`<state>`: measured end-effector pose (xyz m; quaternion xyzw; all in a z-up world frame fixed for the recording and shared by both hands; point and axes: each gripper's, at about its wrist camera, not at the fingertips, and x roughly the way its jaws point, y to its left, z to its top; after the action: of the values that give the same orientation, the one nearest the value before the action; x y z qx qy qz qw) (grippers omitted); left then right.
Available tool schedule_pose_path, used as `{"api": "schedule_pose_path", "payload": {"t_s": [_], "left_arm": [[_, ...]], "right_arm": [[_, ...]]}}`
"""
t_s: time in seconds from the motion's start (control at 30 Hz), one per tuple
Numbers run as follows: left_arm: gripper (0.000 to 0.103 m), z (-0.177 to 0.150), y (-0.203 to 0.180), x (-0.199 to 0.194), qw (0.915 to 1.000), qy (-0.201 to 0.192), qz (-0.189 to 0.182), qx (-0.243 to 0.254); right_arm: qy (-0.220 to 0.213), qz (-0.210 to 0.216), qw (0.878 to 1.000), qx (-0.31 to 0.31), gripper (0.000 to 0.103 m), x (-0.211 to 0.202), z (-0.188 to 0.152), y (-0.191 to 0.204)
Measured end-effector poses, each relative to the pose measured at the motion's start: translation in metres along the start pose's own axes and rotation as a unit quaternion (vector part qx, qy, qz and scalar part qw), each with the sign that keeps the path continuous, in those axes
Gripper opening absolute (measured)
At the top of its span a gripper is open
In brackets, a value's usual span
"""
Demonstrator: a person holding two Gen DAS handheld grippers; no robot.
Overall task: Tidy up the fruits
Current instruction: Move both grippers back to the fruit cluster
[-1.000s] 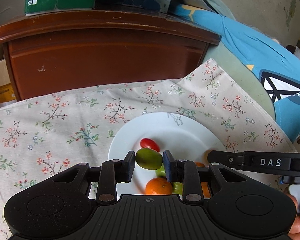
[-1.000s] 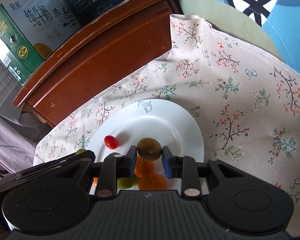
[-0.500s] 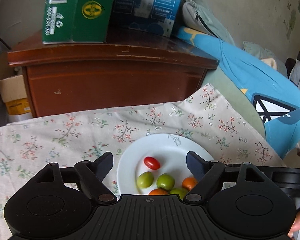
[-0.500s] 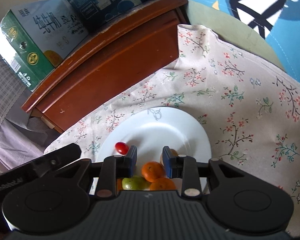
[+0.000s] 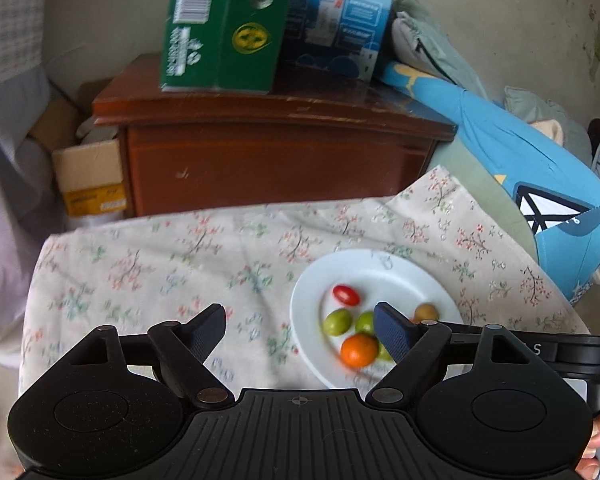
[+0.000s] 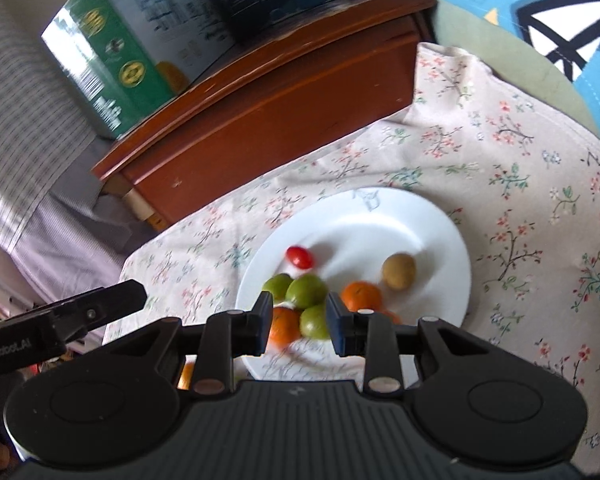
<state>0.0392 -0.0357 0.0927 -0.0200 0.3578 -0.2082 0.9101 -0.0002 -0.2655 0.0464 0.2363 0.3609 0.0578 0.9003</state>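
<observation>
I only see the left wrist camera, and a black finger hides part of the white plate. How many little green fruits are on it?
Observer: Three small round green fruits lie bunched on the white round plate. One is mostly hidden in your view.
Child: And oranges? I see one.
Observer: At least two small oranges, one on either side of the nearest green fruit.
Child: Is the right gripper open?
Observer: No. The right gripper has its jaws close together and points at the pile.
</observation>
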Motion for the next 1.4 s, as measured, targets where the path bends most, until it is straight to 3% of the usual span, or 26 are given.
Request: {"api": "schedule_pose_path", "payload": {"t_s": [0.47, 0.77, 1.4], "left_arm": [[0.082, -0.036, 0.03, -0.02, 0.9982, 0.018, 0.045, -0.035], [0.082, -0.055, 0.039, -0.021, 0.9955, 0.034, 0.085, -0.025], [0.082, -0.075, 0.049, -0.007, 0.9943, 0.058, 0.085, -0.027]], "right_arm": [[0.02, 0.017, 1.0, -0.007, 0.031, -0.014, -0.042, 0.018], [0.033, 0.015, 0.999, -0.036, 0.031, -0.01, -0.067, 0.032], [0.04, 0.008, 0.999, -0.02, 0.031, 0.026, -0.073, 0.033]]}}
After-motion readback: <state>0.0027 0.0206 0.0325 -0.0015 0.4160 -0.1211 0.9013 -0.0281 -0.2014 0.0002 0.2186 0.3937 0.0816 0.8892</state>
